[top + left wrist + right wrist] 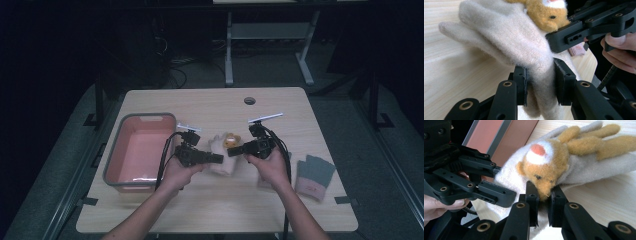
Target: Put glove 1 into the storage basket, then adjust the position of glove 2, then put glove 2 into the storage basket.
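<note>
Left tongs (540, 82) pinch the cuff end of a cream glove (506, 37), jaws pressed into the wool on both sides. Right tongs (544, 202) pinch the same glove at the orange plush animal face (544, 167) sewn on it, jaws tight on the snout. In the high view the glove (220, 159) sits mid-worktop (210, 205) between the two tongs, left tongs (220, 158), right tongs (231, 151), tips close together. Just left of the left hand (177, 172) is a pink bin (140, 150) with a grey rim. A grey glove (315, 175) with a pink cuff lies at the right edge, well apart.
</note>
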Tool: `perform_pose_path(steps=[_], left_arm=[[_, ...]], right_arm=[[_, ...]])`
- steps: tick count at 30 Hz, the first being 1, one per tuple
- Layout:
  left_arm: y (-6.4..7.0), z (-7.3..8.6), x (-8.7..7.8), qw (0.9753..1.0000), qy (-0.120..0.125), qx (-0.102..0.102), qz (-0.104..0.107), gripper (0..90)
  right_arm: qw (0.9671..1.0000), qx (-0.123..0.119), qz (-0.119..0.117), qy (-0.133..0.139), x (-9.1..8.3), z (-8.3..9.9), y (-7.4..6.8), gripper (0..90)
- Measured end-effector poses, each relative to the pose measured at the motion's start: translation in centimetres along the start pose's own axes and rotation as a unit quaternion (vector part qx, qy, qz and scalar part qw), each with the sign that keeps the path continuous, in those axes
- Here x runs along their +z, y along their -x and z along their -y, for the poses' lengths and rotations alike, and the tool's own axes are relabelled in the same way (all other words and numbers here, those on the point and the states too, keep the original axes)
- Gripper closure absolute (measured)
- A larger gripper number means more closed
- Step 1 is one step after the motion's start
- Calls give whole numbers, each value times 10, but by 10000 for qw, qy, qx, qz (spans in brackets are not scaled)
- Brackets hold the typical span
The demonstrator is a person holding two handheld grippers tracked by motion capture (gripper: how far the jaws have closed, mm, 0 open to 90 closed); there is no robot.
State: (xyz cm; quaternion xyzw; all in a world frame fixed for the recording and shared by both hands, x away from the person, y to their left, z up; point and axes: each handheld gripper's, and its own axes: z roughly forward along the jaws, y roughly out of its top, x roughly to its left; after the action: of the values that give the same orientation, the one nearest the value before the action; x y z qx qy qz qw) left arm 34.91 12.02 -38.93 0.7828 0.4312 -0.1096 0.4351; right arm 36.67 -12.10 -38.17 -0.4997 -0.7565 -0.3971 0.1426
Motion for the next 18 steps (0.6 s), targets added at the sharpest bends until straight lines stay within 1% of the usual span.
perform_pose_path(steps=[2,3,4,5,7,9,11,12,14,15,16,18], left_arm=[[0,-1,-3,10000,11,-2,-8,669],[-1,-2,-4,10000,22,40,-7,670],[0,-2,-5,10000,33,-1,-2,670],[-1,-3,-6,10000,41,31,-10,670],[0,-4,-8,10000,48,-9,-7,670],[0,-5,-9,10000,53,54,-22,670],[0,-6,-11,10000,73,53,-11,670],[0,-6,-12,10000,78,12,-13,670],[1,-8,-15,9999,108,56,0,670],[2,-9,-16,9999,102,25,-9,670],[2,-10,-18,9999,103,73,-14,670],[3,-13,-22,9999,131,107,-14,670]], right_arm=[[10000,-29,7,2,0,-1,-1,808],[10000,-29,9,8,0,-2,-2,808],[10000,-58,13,16,0,-4,-4,808],[10000,-58,13,16,0,-4,-4,808],[10000,-38,-28,30,0,-6,-5,808],[10000,-73,-25,27,0,-7,-5,808],[10000,-88,-5,28,-1,-9,-8,808],[9999,-105,-4,30,-1,-9,-9,808],[9999,-114,-33,40,-2,-11,-10,808],[9999,-107,-26,53,-3,-12,-12,808],[9999,-114,-11,54,-4,-13,-14,808],[9999,-127,-42,67,-5,-16,-16,808]])
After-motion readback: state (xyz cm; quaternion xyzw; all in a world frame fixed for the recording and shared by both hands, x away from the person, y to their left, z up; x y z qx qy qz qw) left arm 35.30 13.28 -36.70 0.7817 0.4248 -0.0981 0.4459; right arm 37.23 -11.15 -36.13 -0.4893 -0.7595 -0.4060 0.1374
